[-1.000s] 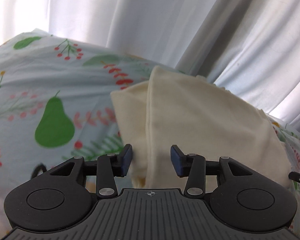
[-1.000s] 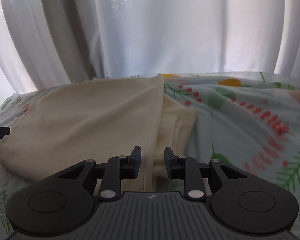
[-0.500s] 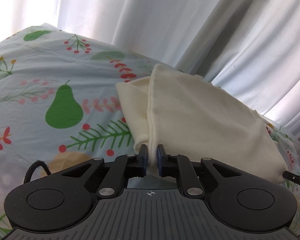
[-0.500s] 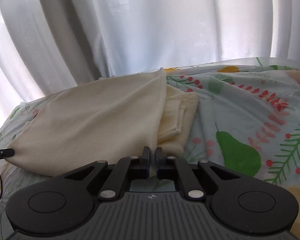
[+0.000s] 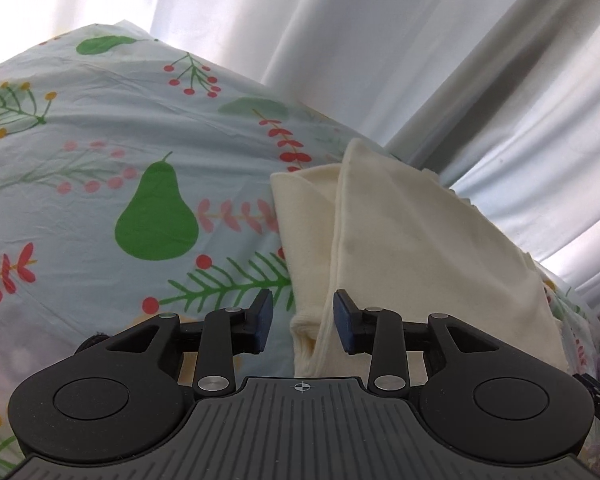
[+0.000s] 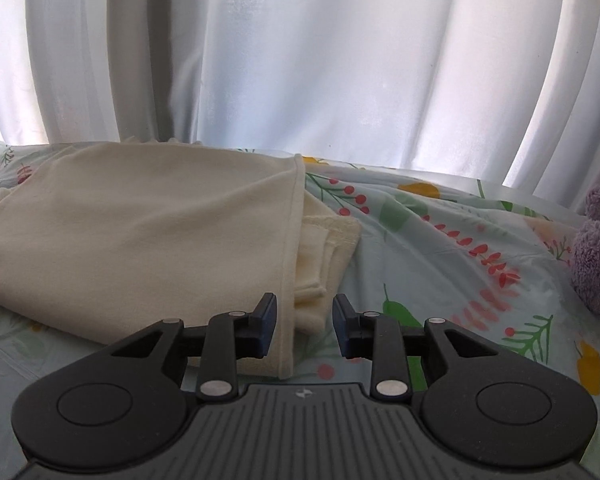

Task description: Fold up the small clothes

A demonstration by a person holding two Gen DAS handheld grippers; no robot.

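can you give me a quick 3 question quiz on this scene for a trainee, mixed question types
1. True or false: the left gripper is clamped shut on the cream garment.
2. Multiple choice: what lies on the bedsheet at the right edge of the right wrist view? A) a purple plush toy B) a red mug C) a pair of scissors
3. Fill in: in the right wrist view, the garment's hemmed edge runs down between the open fingers of the right gripper, and behind the bed hangs a white ____.

Key:
1. False; its jaws are open with the fabric edge between them.
2. A
3. curtain
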